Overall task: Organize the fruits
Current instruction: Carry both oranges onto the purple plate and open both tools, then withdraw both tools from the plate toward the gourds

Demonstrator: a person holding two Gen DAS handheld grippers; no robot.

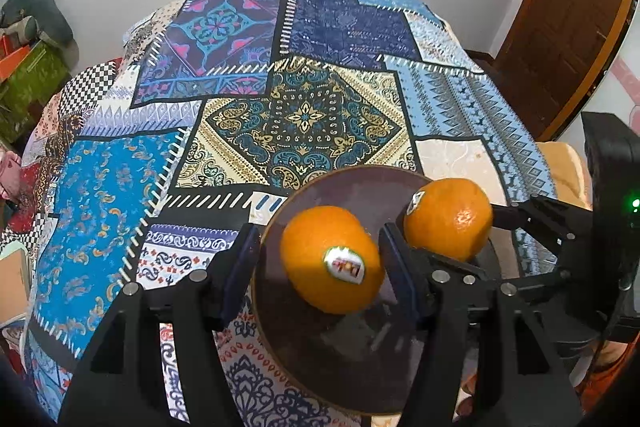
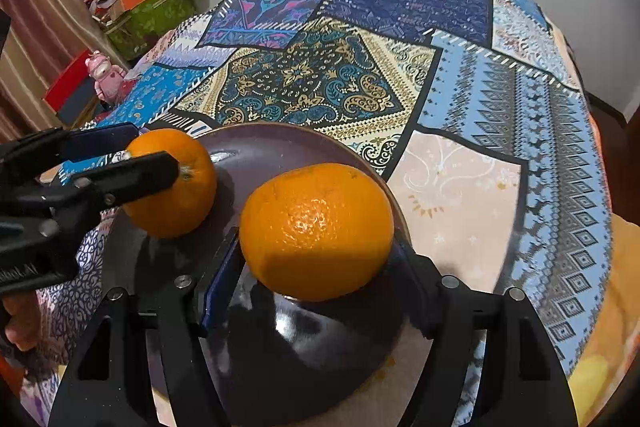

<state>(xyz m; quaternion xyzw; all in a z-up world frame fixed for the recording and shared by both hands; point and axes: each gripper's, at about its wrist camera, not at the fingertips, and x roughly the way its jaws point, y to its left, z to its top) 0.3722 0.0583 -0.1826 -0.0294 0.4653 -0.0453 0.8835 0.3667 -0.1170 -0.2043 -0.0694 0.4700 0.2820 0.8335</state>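
Observation:
A dark purple plate (image 1: 320, 367) lies on the patterned tablecloth; it also shows in the right wrist view (image 2: 280, 147). In the left wrist view an orange with a sticker (image 1: 332, 259) sits between the fingers of my left gripper (image 1: 320, 267); the jaws stand wide, with a clear gap on the left side, so the gripper is open. My right gripper (image 2: 320, 267) is shut on a second orange (image 2: 316, 227), held just above the plate. That orange also shows in the left wrist view (image 1: 448, 219). The left gripper's orange shows in the right wrist view (image 2: 176, 183).
The patchwork tablecloth (image 1: 300, 119) covers the round table. A green box and cushions (image 2: 148, 15) stand by the wall at the left. A pink toy (image 2: 105, 73) is beside the table. A wooden door (image 1: 560, 27) is at the right.

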